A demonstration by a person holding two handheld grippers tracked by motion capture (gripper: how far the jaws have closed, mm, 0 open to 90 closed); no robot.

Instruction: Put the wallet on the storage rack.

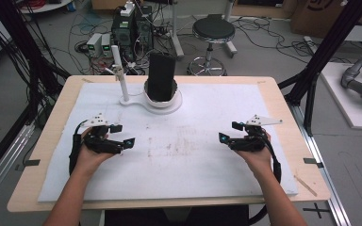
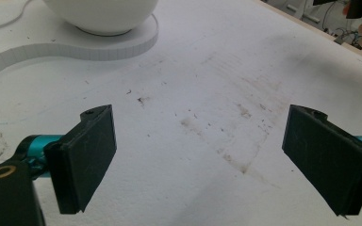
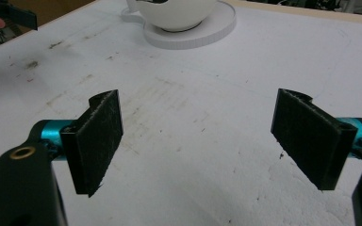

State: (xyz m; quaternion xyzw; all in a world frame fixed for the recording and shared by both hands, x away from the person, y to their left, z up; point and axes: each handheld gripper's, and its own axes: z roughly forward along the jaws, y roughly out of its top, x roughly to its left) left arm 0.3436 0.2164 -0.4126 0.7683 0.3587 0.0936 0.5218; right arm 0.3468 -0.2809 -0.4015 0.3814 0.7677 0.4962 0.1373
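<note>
Bowl sits well beyond both grippers' fingers.

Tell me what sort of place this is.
Probably a robotics lab or workshop: tangled cables and computer towers on the floor, a hand-held left gripper over a padded table, and a stool.

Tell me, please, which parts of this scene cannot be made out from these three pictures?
- Inside of the white round bowl: in the high view the tall black rectangular block standing in it hides it.
- Top of that bowl: cut off by the upper edge in both gripper views.
- Fingers of the left gripper and right gripper: too small in the high view to judge their gap.
- Thin white upright post: its small side fitting is blurred.
</note>
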